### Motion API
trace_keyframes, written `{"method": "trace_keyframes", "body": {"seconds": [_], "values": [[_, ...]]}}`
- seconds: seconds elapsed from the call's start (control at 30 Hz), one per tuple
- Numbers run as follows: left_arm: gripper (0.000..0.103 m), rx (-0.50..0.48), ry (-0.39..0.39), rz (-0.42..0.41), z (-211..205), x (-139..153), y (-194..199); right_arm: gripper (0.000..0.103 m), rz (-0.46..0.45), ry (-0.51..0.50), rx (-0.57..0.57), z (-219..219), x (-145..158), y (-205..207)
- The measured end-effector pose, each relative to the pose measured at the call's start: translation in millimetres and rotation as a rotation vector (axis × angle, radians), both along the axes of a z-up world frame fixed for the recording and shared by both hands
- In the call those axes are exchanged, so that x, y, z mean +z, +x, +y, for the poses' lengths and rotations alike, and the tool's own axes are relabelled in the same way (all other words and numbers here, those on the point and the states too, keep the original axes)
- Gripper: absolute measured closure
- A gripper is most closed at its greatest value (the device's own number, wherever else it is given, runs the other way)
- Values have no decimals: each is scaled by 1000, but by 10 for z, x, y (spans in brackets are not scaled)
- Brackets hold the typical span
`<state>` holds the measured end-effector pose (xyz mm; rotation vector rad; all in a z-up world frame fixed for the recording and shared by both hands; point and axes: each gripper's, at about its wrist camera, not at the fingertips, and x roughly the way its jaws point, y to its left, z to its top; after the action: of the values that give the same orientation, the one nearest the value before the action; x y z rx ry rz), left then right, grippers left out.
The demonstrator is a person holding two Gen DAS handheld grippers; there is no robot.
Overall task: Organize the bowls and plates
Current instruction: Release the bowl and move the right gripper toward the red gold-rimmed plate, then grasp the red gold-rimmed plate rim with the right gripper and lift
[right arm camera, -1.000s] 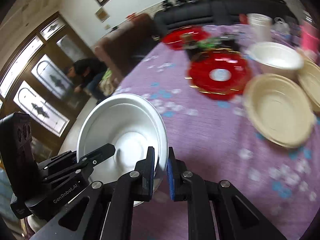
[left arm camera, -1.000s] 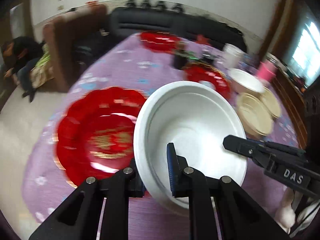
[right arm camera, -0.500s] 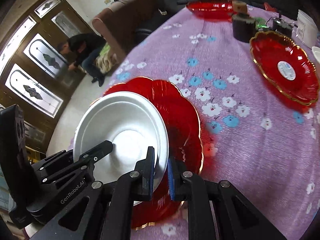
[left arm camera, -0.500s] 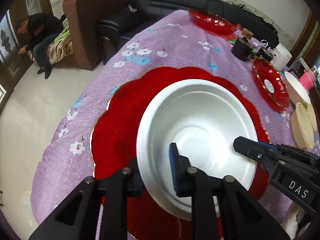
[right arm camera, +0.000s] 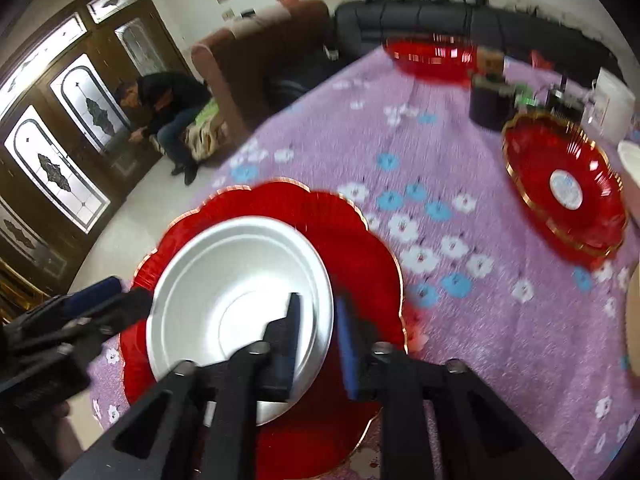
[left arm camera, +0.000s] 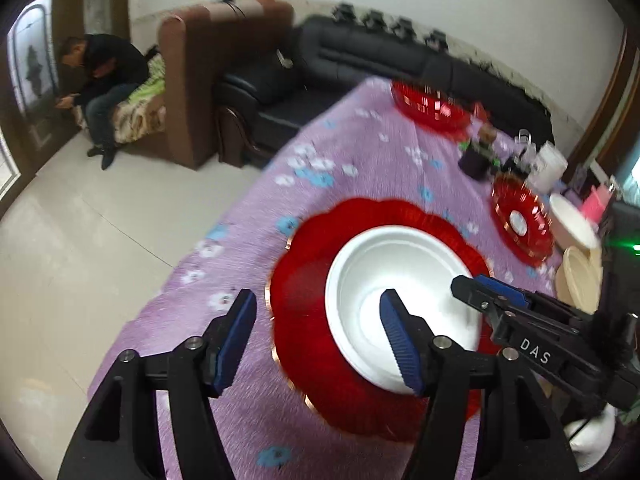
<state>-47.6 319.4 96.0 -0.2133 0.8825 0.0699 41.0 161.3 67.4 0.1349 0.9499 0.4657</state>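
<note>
1. The left gripper is seen with its jaws spread wide apart; nothing is held between them, and the white bowl lies just ahead, partly behind the right-hand finger.
2. The right gripper is seen with its jaws parted around the bowl's near rim; one finger is over the inside and the other outside, with a small gap visible, so the rim does not appear to be clamped.
3. The bowl is set upright on the large red plate, within the plate's scalloped gold edge and toward its right side in the left view.
4. The plate is carried by the tabletop, which is covered with a purple cloth printed with flowers.
5. A second red plate with a white centre mark is seen farther right, well apart from the first.
6. A third red plate is seen at the far edge, near a dark cup.
7. Cream plates are seen at the right edge of the left view.
</note>
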Motion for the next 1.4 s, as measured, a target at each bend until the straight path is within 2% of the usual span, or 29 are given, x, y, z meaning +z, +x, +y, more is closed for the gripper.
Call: {"method": "trace_keyframes", "body": {"seconds": [0.03, 0.23, 0.43, 0.67, 0.77, 0.93, 1.07, 1.2, 1.4], "values": [[32, 9, -4, -19, -10, 61, -70, 57, -5, 26, -5, -40, 31, -15], [15, 16, -46, -120, -246, 331, -465, 56, -46, 78, -41, -323, 230, -238], [15, -63, -54, -181, -789, 410, -749, 56, -61, 92, -82, -938, 271, -597], [15, -165, -51, -170, -1355, 314, -871, 57, -42, 38, -262, -1994, 167, -667], [15, -184, -74, -150, -1423, 250, -888, 57, -27, 59, -342, -2392, 172, -630], [15, -164, -57, -143, -1361, 191, -899, 57, -49, 60, -457, -2855, 223, -585], [15, -148, -50, -151, -1337, 182, -911, 57, -37, 75, -467, -2931, 253, -390], [15, -167, -57, -163, -1351, 172, -936, 57, -17, 106, -443, -2820, 311, -36], [15, -175, -73, -157, -1269, 94, -869, 57, 59, 66, -411, -2585, 325, 619]]}}
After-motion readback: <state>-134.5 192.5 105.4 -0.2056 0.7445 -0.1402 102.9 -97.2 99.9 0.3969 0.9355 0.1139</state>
